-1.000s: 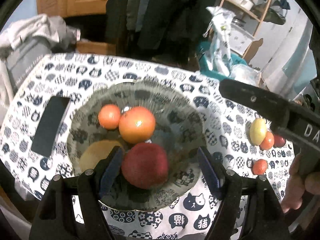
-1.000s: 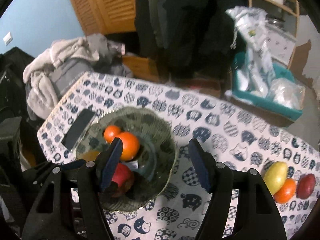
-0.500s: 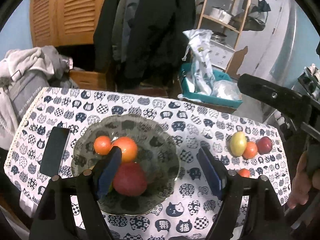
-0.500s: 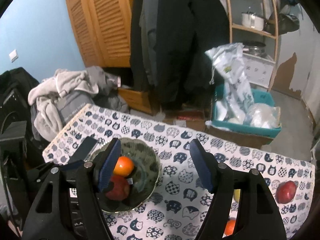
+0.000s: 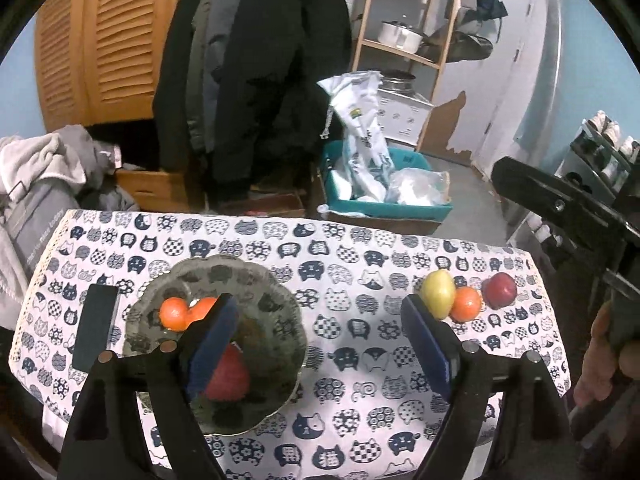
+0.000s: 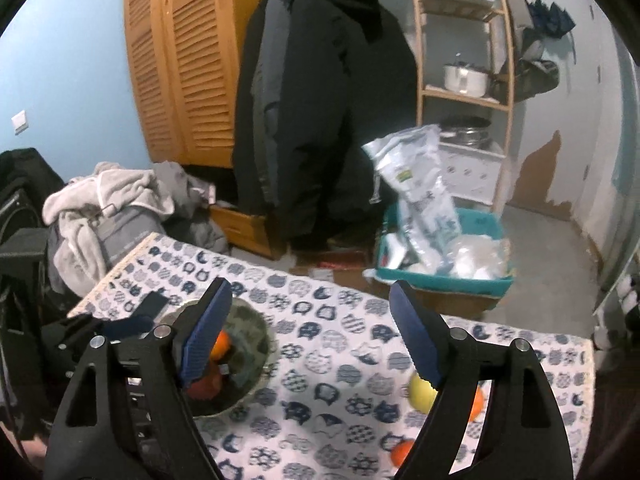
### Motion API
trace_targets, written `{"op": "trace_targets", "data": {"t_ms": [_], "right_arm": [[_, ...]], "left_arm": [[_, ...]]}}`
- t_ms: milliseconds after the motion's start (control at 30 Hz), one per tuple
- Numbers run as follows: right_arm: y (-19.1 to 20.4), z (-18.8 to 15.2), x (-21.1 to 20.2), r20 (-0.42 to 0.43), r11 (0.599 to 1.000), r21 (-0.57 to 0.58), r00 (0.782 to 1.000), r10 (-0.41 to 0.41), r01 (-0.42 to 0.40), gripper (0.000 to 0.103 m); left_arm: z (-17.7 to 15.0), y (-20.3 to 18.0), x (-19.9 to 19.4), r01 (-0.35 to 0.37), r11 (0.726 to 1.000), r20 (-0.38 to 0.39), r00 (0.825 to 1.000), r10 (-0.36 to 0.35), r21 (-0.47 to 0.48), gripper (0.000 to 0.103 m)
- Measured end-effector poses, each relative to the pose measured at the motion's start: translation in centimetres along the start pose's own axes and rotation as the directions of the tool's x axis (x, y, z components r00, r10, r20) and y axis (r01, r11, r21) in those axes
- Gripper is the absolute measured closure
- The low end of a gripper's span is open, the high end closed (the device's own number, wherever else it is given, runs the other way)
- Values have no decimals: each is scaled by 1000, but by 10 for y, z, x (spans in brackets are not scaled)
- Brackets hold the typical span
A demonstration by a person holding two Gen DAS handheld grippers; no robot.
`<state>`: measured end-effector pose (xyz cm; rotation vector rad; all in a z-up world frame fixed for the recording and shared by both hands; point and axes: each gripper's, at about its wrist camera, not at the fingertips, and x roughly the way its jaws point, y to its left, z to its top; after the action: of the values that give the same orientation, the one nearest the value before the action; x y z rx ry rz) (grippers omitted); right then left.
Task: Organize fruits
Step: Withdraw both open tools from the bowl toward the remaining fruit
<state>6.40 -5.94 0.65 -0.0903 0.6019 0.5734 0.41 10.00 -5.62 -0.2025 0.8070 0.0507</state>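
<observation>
A glass bowl (image 5: pixel 280 320) on the cat-print tablecloth holds a red apple (image 5: pixel 228 376) and two orange fruits (image 5: pixel 174 312). It also shows in the right wrist view (image 6: pixel 256 332). At the table's right lie a yellow fruit (image 5: pixel 438 294), an orange fruit (image 5: pixel 466 304) and a red fruit (image 5: pixel 500 290). The yellow fruit also shows in the right wrist view (image 6: pixel 420 394), with another orange fruit (image 6: pixel 400 452) near the front. My left gripper (image 5: pixel 320 340) is open and empty, high above the table. My right gripper (image 6: pixel 310 340) is open and empty, also high.
A dark phone (image 5: pixel 96 332) lies left of the bowl. Beyond the table are hanging coats (image 5: pixel 256 60), a teal bin of bags (image 5: pixel 384 196), a wooden shelf (image 5: pixel 404 52) and piled clothes (image 5: pixel 36 176).
Both grippers have risen and pulled back from the bowl. The red apple stays in the bowl. More of the room and the table's right side has come into view.
</observation>
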Motion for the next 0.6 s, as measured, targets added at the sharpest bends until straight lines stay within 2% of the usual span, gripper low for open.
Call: {"op": "trace_targets", "data": {"t_ms": [333, 600], "right_arm": [[-52, -12, -25, 2, 994, 75, 997, -76, 75, 21], [-95, -28, -38, -26, 980, 140, 990, -141, 144, 21]], "left_arm": [[2, -37, 8, 47, 998, -26, 999, -46, 43, 18], [1, -65, 20, 93, 994, -78, 993, -89, 55, 18]]}}
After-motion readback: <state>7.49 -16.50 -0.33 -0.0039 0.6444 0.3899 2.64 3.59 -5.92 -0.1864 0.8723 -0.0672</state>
